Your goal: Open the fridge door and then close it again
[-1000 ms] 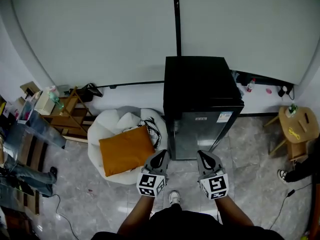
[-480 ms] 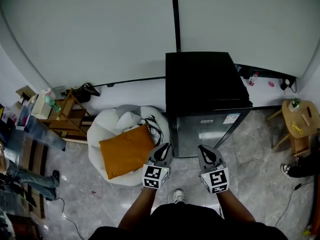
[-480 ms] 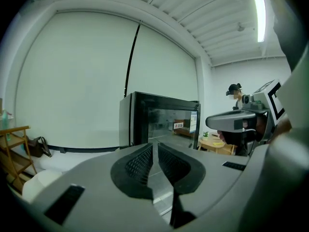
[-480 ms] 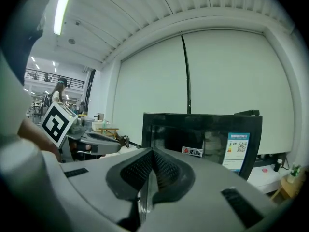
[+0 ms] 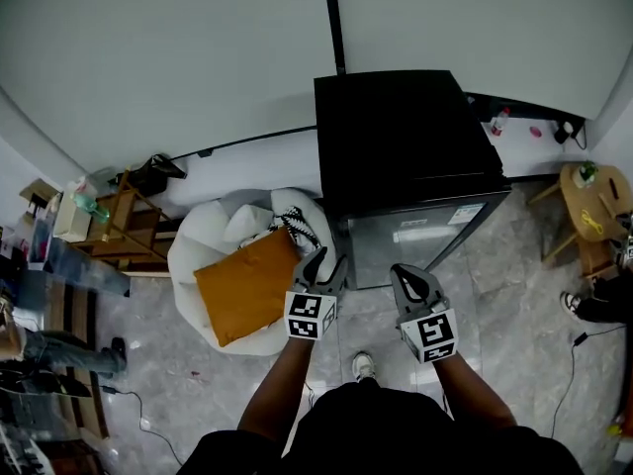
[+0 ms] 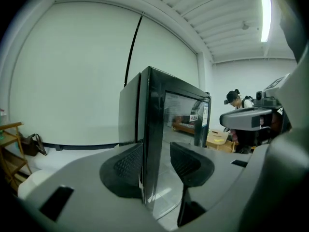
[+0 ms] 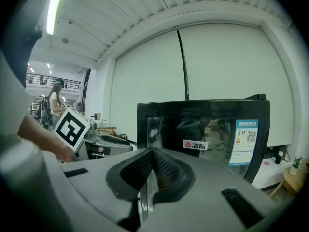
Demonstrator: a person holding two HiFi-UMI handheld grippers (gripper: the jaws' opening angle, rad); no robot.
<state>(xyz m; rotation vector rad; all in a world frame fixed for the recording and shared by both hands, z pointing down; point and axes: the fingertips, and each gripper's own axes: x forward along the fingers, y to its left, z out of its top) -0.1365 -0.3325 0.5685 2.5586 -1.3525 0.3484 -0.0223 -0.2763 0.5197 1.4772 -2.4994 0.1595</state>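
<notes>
A small black fridge point(image 5: 401, 142) stands against the wall, its glossy door point(image 5: 420, 237) shut. My left gripper point(image 5: 319, 263) hangs just in front of the fridge's left front corner. Its jaws are opening, and in the left gripper view point(image 6: 154, 164) the door's left edge point(image 6: 153, 129) shows in the gap between them, with neither pad pressing on it. My right gripper point(image 5: 406, 277) is held before the door's lower front, shut with nothing between its fingers. In the right gripper view point(image 7: 153, 170) it points at the door point(image 7: 207, 129) with its stickers.
A white beanbag point(image 5: 203, 245) with an orange cushion point(image 5: 242, 285) lies left of the fridge, close to my left gripper. Wooden shelves point(image 5: 129, 228) stand further left, a wooden stool point(image 5: 591, 201) at the right. A person point(image 6: 237, 100) is in the background.
Both grippers have moved forward and down toward the fridge, which now looks nearer. The left gripper's jaws, together before, now stand apart. The right gripper stays shut.
</notes>
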